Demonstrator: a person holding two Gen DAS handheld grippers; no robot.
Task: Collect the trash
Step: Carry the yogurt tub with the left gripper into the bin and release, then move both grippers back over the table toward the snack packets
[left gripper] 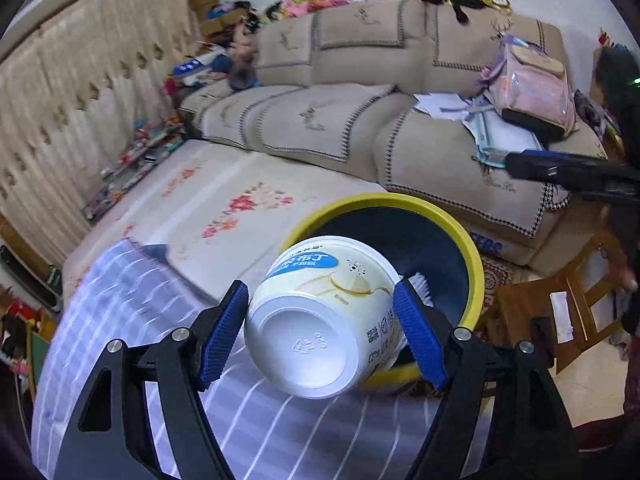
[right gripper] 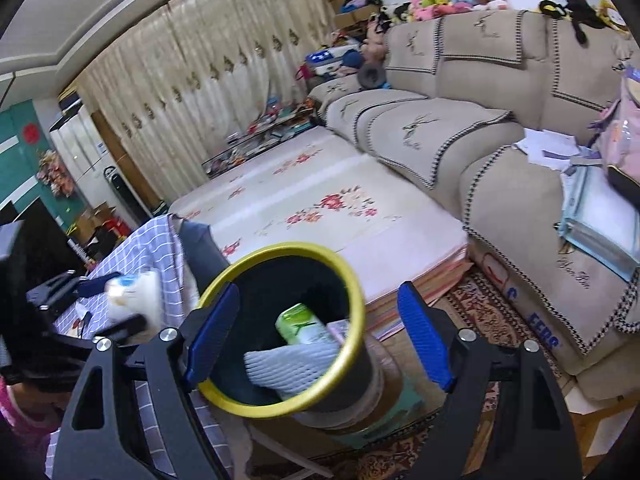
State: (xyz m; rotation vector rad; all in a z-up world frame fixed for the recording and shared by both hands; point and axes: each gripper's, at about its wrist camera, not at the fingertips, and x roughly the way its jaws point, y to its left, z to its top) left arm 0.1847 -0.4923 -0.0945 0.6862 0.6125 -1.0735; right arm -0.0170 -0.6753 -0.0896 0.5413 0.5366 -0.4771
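Round white plastic cup (left gripper: 324,320) pinched by left gripper (left gripper: 322,328) beside yellow-rimmed bin (left gripper: 478,264), right gripper (right gripper: 320,334) spread, empty, above bin.

Each tool (left gripper: 320,332) is black-framed with ribbed blue pads, silver screws

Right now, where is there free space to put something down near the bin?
Free: the floral mat between the yellow-rimmed bin and the sofa, and the sofa's middle seat cushions. Crowded: the sofa's right end, under a pink backpack and papers; the bin already holds a green pack and white netting.
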